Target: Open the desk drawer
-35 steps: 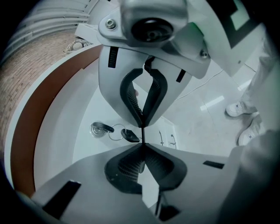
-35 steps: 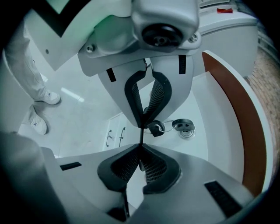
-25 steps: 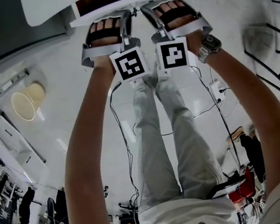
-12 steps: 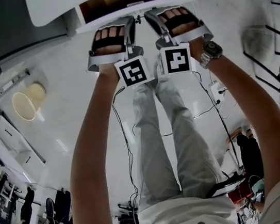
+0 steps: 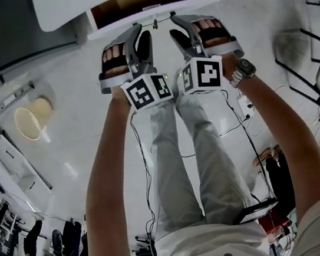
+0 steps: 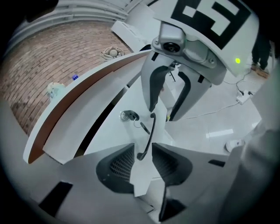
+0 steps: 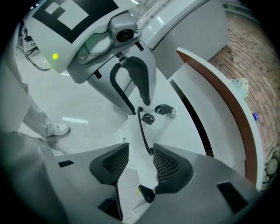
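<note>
- Letting go at the desk: the left gripper (image 5: 138,33) and the right gripper (image 5: 184,25) sit side by side at the white front of the drawer (image 5: 131,16). Both sets of jaws are opening, with the thin black handle (image 6: 148,131) lying loose between the pads and no longer pinched.
- The drawer is already part-way out under the white desk top (image 5: 59,8), and its brown inside shows from above. By the look of it, the pull is largely done and the step in hand is the release.
- To do that well, the jaws should probably spread fully before either hand backs off. The hands should then draw straight away from the front so no pad catches the bar.
- A lock with a key (image 7: 165,110) sits just beside the handle, and the right gripper should keep clear of it when leaving.
- A sideways knock could nudge the drawer back in, so a steady, level retreat seems best.
- The desk stands on a pale, glossy floor (image 5: 88,123) with cables (image 5: 237,125) trailing across it.
- A beige bin (image 5: 30,117) stands well apart on the person's left, and a brick-patterned surface (image 6: 52,65) shows beyond the desk in the left gripper view.
</note>
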`<state>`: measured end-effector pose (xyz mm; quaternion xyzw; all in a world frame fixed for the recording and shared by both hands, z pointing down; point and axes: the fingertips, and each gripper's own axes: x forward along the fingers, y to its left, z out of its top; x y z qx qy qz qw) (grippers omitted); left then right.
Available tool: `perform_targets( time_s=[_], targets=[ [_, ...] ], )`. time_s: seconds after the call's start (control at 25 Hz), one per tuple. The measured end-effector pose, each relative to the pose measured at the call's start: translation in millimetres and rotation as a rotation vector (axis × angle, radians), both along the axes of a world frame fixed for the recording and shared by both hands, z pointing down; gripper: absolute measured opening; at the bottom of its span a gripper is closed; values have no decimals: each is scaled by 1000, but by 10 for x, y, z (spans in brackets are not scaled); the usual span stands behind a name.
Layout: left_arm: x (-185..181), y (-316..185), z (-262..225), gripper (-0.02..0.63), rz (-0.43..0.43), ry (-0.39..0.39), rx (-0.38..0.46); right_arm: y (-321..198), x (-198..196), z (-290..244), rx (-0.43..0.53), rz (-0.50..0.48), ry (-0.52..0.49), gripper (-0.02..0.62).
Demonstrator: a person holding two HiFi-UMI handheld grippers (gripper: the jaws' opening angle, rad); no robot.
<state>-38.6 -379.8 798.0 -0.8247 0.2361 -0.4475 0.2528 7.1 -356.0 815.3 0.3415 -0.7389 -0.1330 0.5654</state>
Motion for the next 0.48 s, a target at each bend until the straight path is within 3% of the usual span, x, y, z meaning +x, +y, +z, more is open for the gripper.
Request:
perform_targets(
  time_s=[0.12,0.16,0.2,0.24,0.36,0.48],
  targets=[
    [-124,35,-87,93,-63,35,-37,85,65,-95,2,72,-57,172],
    [-152,50,-160,27,-81,53,-34,107,105,-169,13,106,-88,137],
    [-183,70,-246,15,-95,74,-27,122,142,-267,28,146,-130,62],
    [-219,95,-333,9,-105,96,-23,138,175,-377,41,189,-179,38],
    [-351,178,-587,8,-149,162,-50,225,259,-718,53,300,-343,26],
    [-470,305,-864,8,-207,241,-127,382,340,-1063,39,374,-469,26]
  ],
)
